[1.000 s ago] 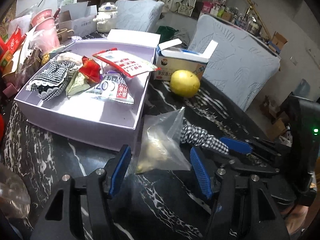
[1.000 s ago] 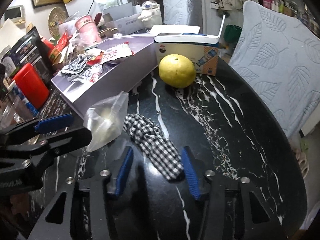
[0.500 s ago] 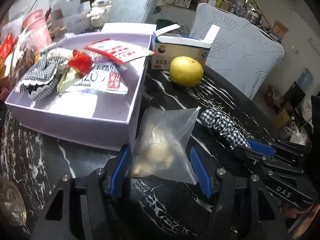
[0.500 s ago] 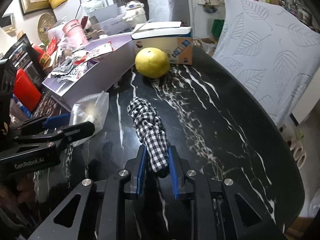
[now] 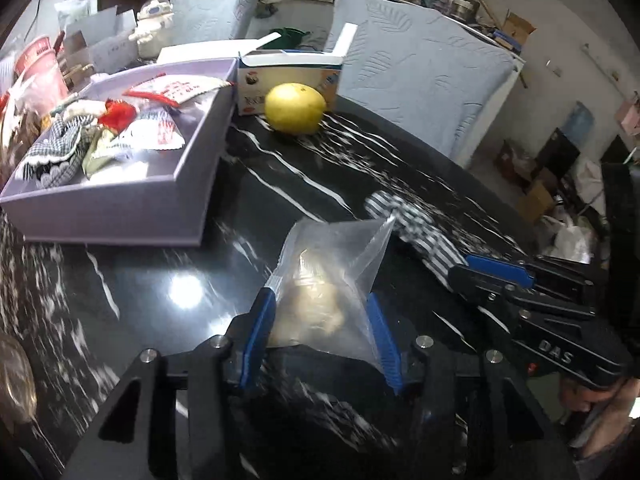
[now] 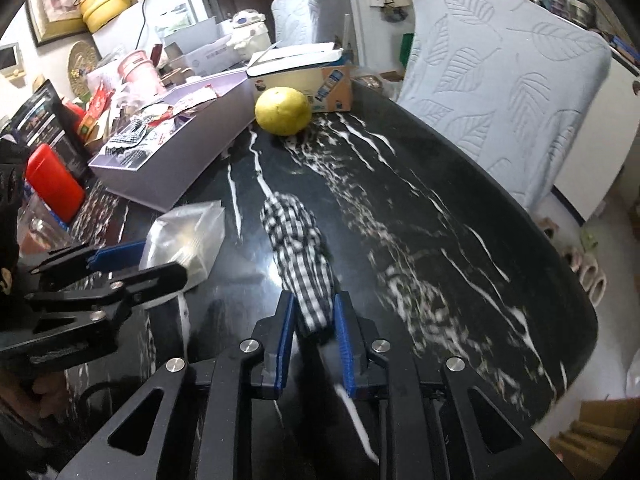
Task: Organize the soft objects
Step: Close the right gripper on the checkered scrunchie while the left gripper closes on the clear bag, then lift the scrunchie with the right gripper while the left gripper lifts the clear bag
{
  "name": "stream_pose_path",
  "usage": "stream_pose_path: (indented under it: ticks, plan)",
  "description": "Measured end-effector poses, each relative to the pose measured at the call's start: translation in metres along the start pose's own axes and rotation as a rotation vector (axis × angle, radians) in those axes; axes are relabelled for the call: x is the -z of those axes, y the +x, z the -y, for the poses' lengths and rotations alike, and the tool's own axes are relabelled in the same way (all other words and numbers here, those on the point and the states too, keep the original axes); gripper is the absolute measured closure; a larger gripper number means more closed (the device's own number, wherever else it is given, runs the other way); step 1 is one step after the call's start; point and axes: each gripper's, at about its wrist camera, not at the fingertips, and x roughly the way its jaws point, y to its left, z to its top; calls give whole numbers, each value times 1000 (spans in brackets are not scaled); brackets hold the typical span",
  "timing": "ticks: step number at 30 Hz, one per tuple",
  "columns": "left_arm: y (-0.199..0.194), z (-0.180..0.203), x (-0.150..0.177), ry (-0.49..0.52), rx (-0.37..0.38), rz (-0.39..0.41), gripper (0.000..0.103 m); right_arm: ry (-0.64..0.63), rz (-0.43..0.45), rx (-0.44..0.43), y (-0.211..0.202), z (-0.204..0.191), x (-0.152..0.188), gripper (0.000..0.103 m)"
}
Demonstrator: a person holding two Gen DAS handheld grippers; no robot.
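A clear plastic bag point(image 5: 328, 264) with a pale lump inside sits between the blue pads of my left gripper point(image 5: 322, 336). The jaws are closing and both pads touch the bag's sides. My right gripper point(image 6: 314, 320) is shut on the near end of a black-and-white checkered cloth point(image 6: 296, 236), which trails forward over the black marble table point(image 6: 440, 208). In the left wrist view the cloth point(image 5: 412, 224) leads into the right gripper point(image 5: 460, 270). The right wrist view shows the left gripper point(image 6: 140, 264) with the bag point(image 6: 184, 232). A lavender box point(image 5: 112, 216) of soft items stands at the left.
A yellow fruit point(image 5: 295, 108) and an open carton point(image 5: 288, 72) stand beyond the box. Pale blue chairs point(image 6: 500, 92) line the table's far curved edge. A red container point(image 6: 52, 184) and assorted clutter crowd the left side. Dark tabletop lies between the grippers and the fruit.
The right gripper's jaws have shut on the checkered cloth's end. The left gripper's jaws have narrowed around the plastic bag. Both grippers have shifted away from the lavender box.
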Motion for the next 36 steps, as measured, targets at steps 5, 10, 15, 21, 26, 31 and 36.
stream_pose_path:
  ticks: [5, 10, 15, 21, 26, 31, 36]
  plan:
    - [-10, 8, 18, 31, 2, -17, 55, 20, -4, 8, -12, 1, 18, 83]
    - [-16, 16, 30, 79, -3, -15, 55, 28, 0, 9, -21, 0, 31, 83]
    - [-3, 19, 28, 105, -37, -68, 41, 26, 21, 6, -25, -3, 28, 69]
    - [9, 18, 25, 124, -118, -76, 28, 22, 42, -4, -24, -4, 24, 44]
    - [9, 15, 20, 80, -57, -65, 28, 10, 38, -4, -20, 0, 19, 44]
    - [14, 15, 18, 89, -76, -50, 28, -27, 38, -2, -12, 0, 7, 44]
    - [16, 15, 18, 109, -98, -25, 34, -74, 32, -8, 1, -5, -6, 40]
